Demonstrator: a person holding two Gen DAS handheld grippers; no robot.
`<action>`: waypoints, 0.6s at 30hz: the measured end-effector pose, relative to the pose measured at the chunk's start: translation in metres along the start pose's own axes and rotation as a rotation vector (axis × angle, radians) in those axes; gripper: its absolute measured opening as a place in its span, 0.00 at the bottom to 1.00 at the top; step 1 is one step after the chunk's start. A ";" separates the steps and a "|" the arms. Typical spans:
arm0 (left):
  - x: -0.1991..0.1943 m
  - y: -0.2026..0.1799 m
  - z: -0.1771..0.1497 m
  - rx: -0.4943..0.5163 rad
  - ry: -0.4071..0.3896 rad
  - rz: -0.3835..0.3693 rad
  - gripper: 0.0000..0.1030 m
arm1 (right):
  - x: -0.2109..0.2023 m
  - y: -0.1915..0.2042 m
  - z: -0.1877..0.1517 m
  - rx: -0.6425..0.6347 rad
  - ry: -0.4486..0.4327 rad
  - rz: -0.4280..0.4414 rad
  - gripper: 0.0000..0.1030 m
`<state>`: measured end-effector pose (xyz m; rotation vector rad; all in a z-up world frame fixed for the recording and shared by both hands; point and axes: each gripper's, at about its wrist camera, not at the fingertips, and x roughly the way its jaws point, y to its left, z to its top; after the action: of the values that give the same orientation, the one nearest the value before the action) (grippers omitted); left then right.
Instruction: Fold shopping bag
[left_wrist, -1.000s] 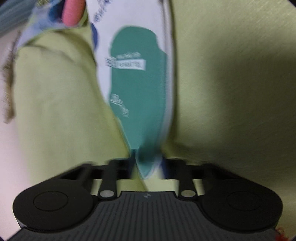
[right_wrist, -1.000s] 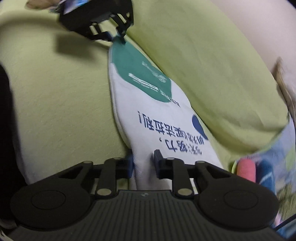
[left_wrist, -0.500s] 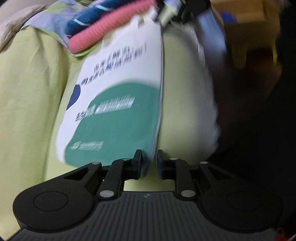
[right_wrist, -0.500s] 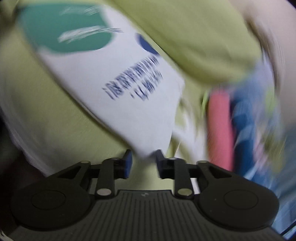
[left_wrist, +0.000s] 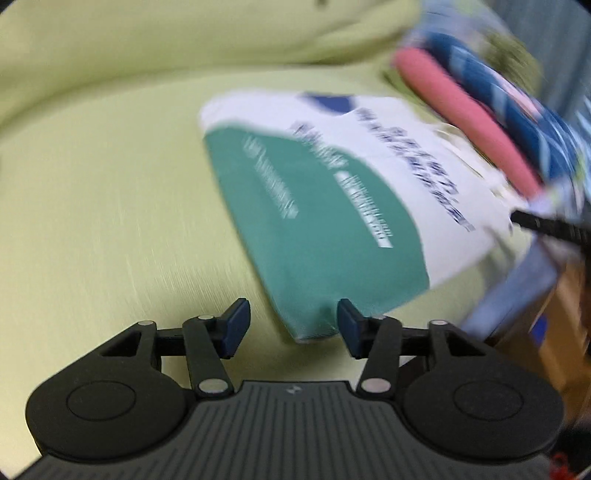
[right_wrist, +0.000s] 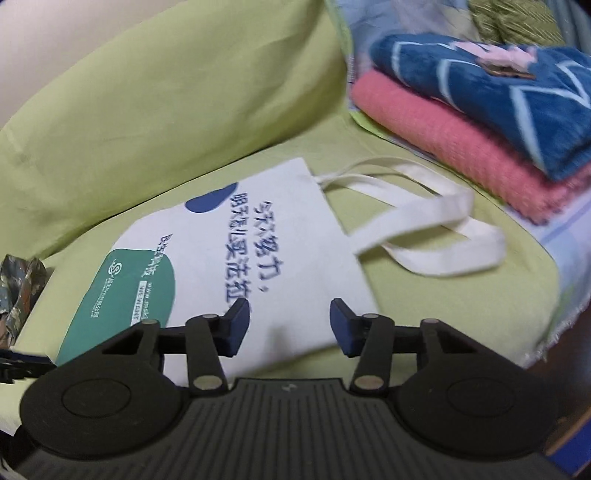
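Note:
A white shopping bag (right_wrist: 258, 236) with a green patch and blue lettering lies flat on the lime-green sofa seat (right_wrist: 461, 302). Its two white handles (right_wrist: 436, 221) spread toward the right. My right gripper (right_wrist: 290, 325) is open just above the bag's near edge, holding nothing. In the left wrist view the same bag (left_wrist: 332, 206) lies ahead, its green corner reaching between the fingers of my open left gripper (left_wrist: 293, 325). Whether that corner touches the fingers is unclear in the blur.
A folded pink towel (right_wrist: 461, 140) and blue towel (right_wrist: 498, 85) are stacked on a patterned cloth at the right. The green back cushion (right_wrist: 166, 92) rises behind the bag. The other gripper's black edge (left_wrist: 550, 227) shows at right in the left wrist view.
Both grippers held the bag stretched in the air, then let go. Both now stand open and the bag lies flat on the seat.

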<state>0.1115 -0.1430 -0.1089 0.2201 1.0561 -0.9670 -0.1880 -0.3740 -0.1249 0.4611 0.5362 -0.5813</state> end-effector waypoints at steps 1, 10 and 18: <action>0.008 0.004 0.000 -0.069 0.022 -0.032 0.46 | 0.004 0.004 0.001 -0.025 0.002 -0.039 0.38; 0.025 0.020 0.004 -0.284 -0.075 -0.155 0.04 | 0.033 -0.028 0.001 0.190 0.047 -0.116 0.20; -0.020 0.001 -0.007 -0.072 -0.217 0.050 0.04 | 0.041 0.010 -0.012 0.052 0.079 -0.081 0.19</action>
<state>0.1048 -0.1271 -0.0972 0.0798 0.8800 -0.8847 -0.1569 -0.3758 -0.1554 0.5153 0.6179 -0.6578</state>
